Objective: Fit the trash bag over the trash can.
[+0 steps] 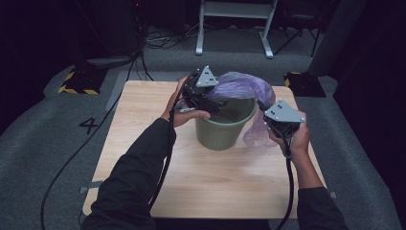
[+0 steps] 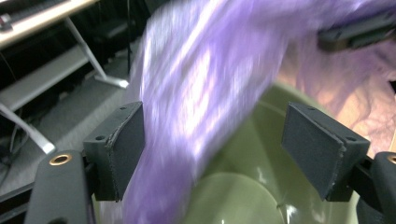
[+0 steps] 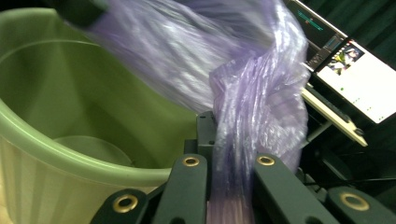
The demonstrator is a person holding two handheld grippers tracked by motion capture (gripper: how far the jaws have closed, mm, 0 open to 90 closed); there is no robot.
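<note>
The wooden table (image 1: pixel 201 177) lies in front of me, and on it, a little past the middle, stands the green bucket (image 1: pixel 222 129), upright with its mouth open. Over the far side of its rim lies the purple plastic bag (image 1: pixel 239 85), thin and crinkled, bunched above the bucket and hanging down outside the right wall. From the high view my arms come in from the bottom, one to each side of the bucket. My left tongs (image 1: pixel 203 93) are at the bucket's left rim, reaching over its mouth; in the left gripper view they (image 2: pixel 215 149) stand wide open, and a blurred fold of the bag (image 2: pixel 196 93) runs down between the pads, close against the left one, with the bucket's inside (image 2: pixel 243 186) below. My right tongs (image 1: pixel 280 120) are just beside the bucket's right wall, where the bag hangs. In the right gripper view they (image 3: pixel 229 172) are closed on a gathered strip of the bag (image 3: pixel 252 93), which rises out of the jaws and stretches away over the bucket's rim (image 3: pixel 70 154), to the left in that view.
</note>
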